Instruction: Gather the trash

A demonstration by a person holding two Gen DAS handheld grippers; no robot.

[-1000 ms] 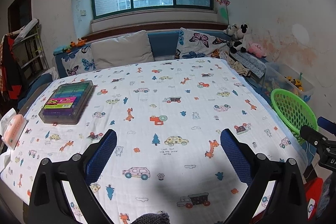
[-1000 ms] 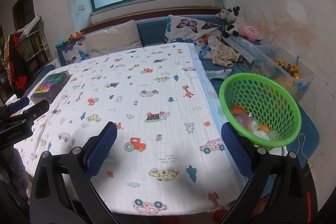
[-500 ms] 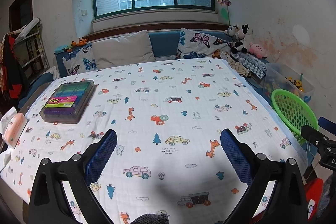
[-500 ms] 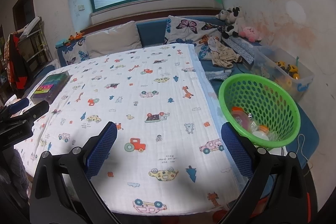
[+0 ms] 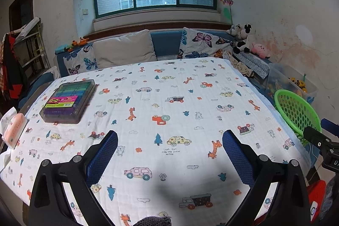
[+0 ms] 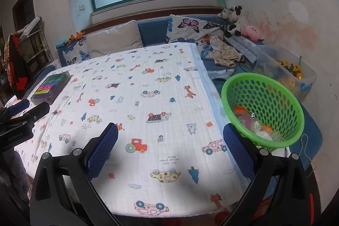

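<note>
A green perforated basket (image 6: 273, 99) stands off the table's right edge and holds trash: an orange-capped bottle (image 6: 266, 130) and clear plastic pieces (image 6: 243, 118). The same basket (image 5: 296, 113) shows at the right of the left wrist view. My left gripper (image 5: 169, 138) hovers open over the near middle of the patterned tablecloth (image 5: 169, 99), with nothing between its blue pads. My right gripper (image 6: 170, 130) is open too, above the cloth's near right part, its right pad (image 6: 237, 147) beside the basket rim. Each gripper appears at the edge of the other's view.
A clear case of coloured items (image 5: 67, 101) lies at the table's left. A pink tissue pack (image 5: 13, 127) sits on the left edge. Behind are a sofa with cushions (image 5: 125, 50), plush toys (image 5: 243, 37) and a clear toy bin (image 6: 286, 71) by the wall.
Both views have drifted only slightly; the left gripper has eased back a little. Both grippers stay open and empty.
</note>
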